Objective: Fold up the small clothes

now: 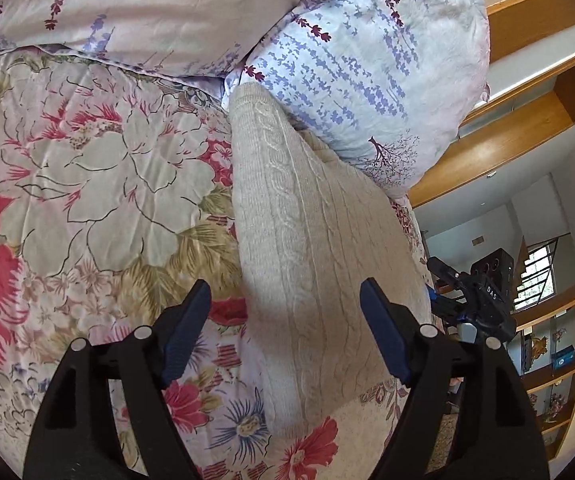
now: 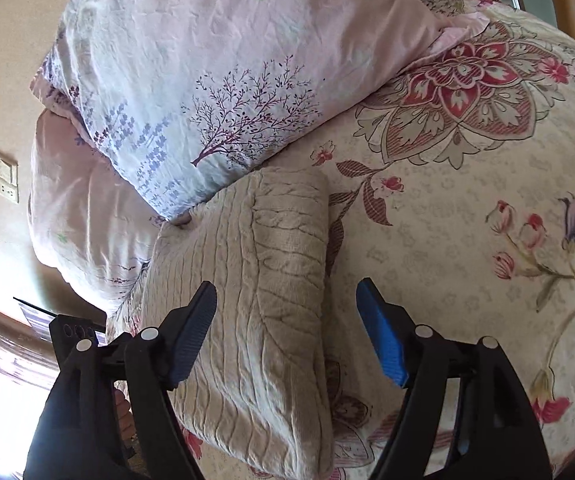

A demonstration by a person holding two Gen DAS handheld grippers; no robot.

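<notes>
A beige cable-knit garment [image 1: 307,248] lies folded on the floral bedspread [image 1: 87,168], its far end against a pillow. My left gripper [image 1: 285,300] is open and empty, hovering over the garment's near part. In the right wrist view the same garment [image 2: 263,280] lies folded with a narrower layer on top. My right gripper [image 2: 287,300] is open and empty above its right side. The other gripper shows at the right edge of the left wrist view [image 1: 475,296] and at the lower left of the right wrist view [image 2: 75,332].
Two lavender-print pillows [image 1: 359,64] lie at the head of the bed, also seen in the right wrist view [image 2: 207,72]. Wooden shelves [image 1: 527,120] and a window stand beyond the bed's right side. The floral bedspread [image 2: 467,220] spreads wide to the right.
</notes>
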